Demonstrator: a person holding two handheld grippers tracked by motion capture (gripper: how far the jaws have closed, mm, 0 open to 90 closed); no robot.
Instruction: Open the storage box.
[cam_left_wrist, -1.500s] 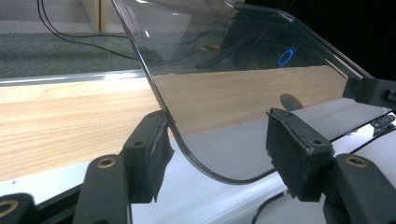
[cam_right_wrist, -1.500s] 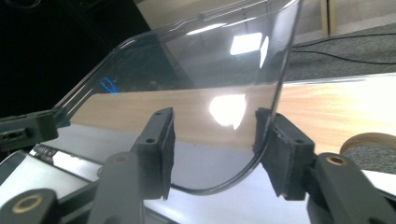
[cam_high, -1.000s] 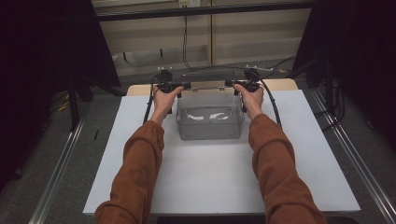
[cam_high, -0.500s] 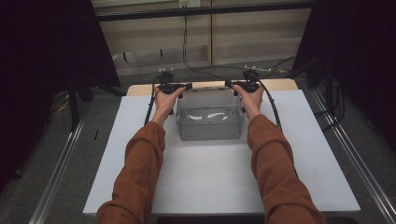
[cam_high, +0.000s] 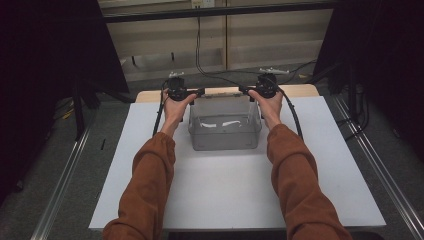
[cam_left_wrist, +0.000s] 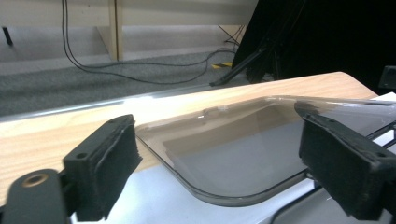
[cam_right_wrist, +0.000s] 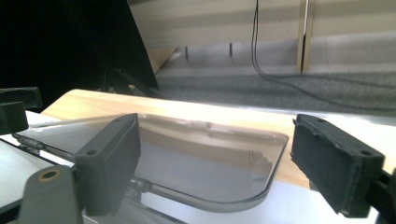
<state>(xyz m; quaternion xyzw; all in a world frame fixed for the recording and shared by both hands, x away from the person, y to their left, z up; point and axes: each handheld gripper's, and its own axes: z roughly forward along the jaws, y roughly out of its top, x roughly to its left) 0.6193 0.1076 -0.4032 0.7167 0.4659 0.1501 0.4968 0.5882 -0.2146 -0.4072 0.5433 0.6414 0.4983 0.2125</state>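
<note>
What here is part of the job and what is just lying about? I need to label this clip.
In the job:
clear plastic bin
its clear lid, lying open behind the bin
left gripper, jaws open around a lid corner
right gripper, jaws open around the other corner

Just there:
white tabletop
wooden board
floor cables

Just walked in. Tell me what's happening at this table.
A person in rust-coloured sleeves holds a tool in each hand at the far end of a clear plastic bin that sits on the white table. The left tool and the right tool are each at a far corner of the bin, one on either side. In both gripper views the jaws stand wide open, with the bin's clear lid lying between them, not yet clamped.
</note>
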